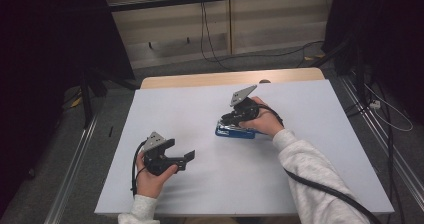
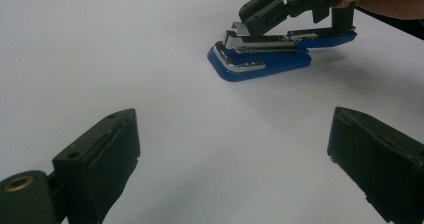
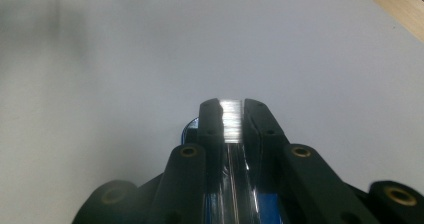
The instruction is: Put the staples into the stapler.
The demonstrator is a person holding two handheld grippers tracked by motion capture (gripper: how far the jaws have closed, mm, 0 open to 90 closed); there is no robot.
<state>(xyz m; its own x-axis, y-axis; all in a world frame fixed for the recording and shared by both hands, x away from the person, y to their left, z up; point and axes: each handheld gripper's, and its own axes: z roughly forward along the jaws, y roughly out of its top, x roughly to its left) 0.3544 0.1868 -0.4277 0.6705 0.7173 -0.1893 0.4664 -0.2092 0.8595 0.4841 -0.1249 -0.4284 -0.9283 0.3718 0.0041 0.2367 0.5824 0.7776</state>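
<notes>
A blue stapler point(image 1: 235, 130) with a shiny metal arm lies on the white tabletop point(image 1: 310, 134), right of centre. My right gripper point(image 1: 227, 119) comes down on it from the right, its jaws shut on the metal arm; in the right gripper view the bright strip of the stapler point(image 3: 231, 126) sits pinched between the two fingertips of the right gripper point(image 3: 231, 109). The left gripper view shows the stapler point(image 2: 260, 59) with its front end tipped open under the right gripper point(image 2: 262, 14). My left gripper point(image 1: 186, 159) rests at the lower left, open, with bare table between its pads point(image 2: 115, 144).
A wooden strip point(image 1: 200, 79) borders the table's far edge. Beyond it are cables on the grey floor point(image 1: 210, 49). Metal rails point(image 1: 75, 169) run along both sides, and black curtains hang at left and right.
</notes>
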